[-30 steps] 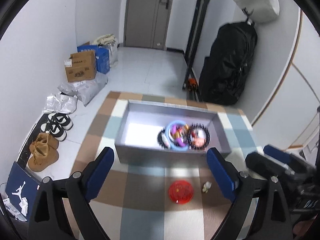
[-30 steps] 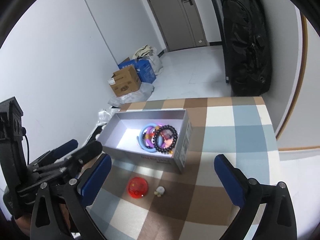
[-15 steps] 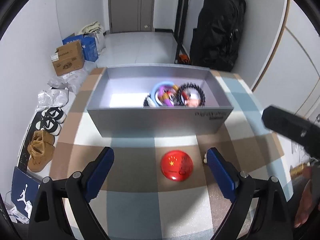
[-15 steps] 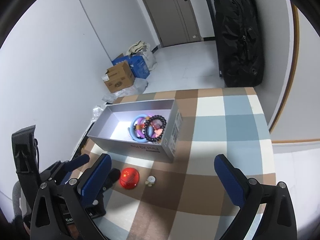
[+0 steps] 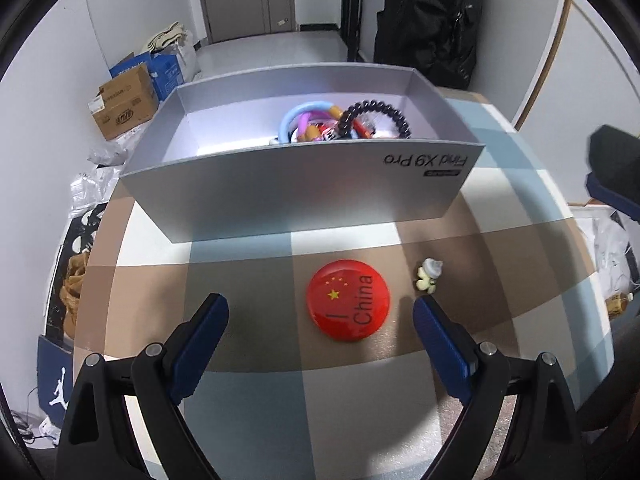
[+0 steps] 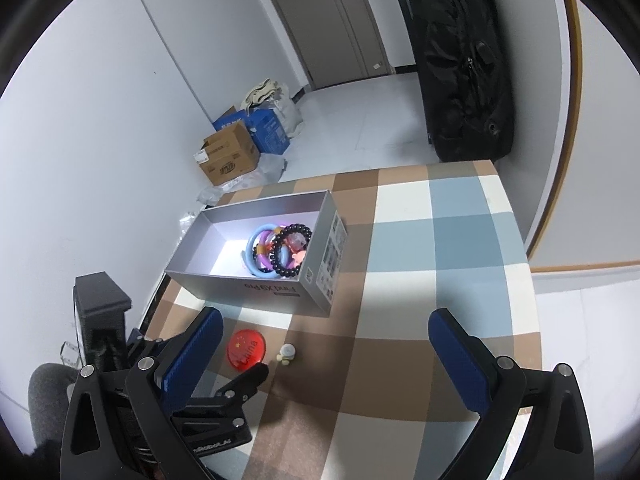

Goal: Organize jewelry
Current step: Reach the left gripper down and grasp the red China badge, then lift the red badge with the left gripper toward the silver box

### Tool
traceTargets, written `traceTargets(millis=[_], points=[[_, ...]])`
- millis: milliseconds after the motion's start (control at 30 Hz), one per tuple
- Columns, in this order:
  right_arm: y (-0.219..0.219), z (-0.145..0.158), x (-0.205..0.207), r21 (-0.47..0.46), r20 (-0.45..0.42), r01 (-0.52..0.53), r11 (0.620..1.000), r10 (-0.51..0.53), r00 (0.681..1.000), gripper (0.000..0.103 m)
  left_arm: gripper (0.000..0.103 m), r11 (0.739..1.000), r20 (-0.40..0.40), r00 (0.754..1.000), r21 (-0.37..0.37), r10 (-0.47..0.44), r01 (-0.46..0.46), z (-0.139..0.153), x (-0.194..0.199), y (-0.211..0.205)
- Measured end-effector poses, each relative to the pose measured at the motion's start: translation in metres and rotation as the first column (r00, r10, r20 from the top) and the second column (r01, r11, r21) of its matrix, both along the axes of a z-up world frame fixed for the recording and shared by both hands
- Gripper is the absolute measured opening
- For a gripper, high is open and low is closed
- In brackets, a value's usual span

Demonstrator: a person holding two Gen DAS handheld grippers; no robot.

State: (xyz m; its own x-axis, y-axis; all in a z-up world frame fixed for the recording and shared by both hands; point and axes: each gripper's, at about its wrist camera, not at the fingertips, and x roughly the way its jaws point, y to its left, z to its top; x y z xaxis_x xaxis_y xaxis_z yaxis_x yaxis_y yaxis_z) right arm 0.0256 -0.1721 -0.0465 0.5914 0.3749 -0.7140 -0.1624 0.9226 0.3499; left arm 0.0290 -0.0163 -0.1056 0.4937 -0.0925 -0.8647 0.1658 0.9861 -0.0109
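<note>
- Left tongs (image 5: 320, 312) apart, nothing clamped, low over bench (image 5: 248, 420); red badge (image 5: 348, 300) lies btwn the blue pads.
- Small charm (image 5: 429, 276) just beside badge.
- Bracelets (image 6: 280, 250) in grey box (image 5: 300, 196).
- Right tongs (image 6: 324, 344) apart, empty.

Your left gripper (image 5: 320, 320) and right gripper (image 6: 326, 334) share black frames with silver screws and blue pads; your sleeve (image 6: 46, 404) is grey.

White walls, grey door (image 6: 344, 20), pale tile floor (image 6: 360, 132), checked tablecloth (image 6: 440, 240), cardboard boxes (image 6: 230, 156) w/ bags.
</note>
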Motion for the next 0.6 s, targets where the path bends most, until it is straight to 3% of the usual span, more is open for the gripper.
traceTargets(millis=[67,200,300,433,600], points=[[-0.001,-0.001,0.0,0.002,-0.003,0.001,1.0,-0.001,1.0,0.103,0.083,1.0,-0.013,1.0,-0.029,0.006,-0.006,0.0,0.001,0.002],[-0.003,-0.001,0.0,0.004,-0.01,0.004,1.0,-0.004,1.0,0.103,0.065,1.0,-0.004,1.0,-0.01,-0.007,0.007,0.002,0.001,-0.002],[-0.003,-0.003,0.001,0.004,-0.019,0.007,1.0,-0.007,1.0,0.103,0.04,0.998,0.005,0.998,-0.005,-0.056,0.056,0.003,0.0,-0.008],[-0.003,-0.005,0.001,0.005,-0.029,0.007,1.0,-0.007,1.0,0.103,0.038,0.996,0.012,0.996,0.018,-0.088,0.087,0.004,-0.005,-0.015],[-0.001,-0.007,0.002,0.0,-0.036,0.002,1.0,-0.002,0.999,0.103,0.037,0.997,-0.019,0.998,-0.058,-0.061,0.06,0.006,-0.001,-0.004]])
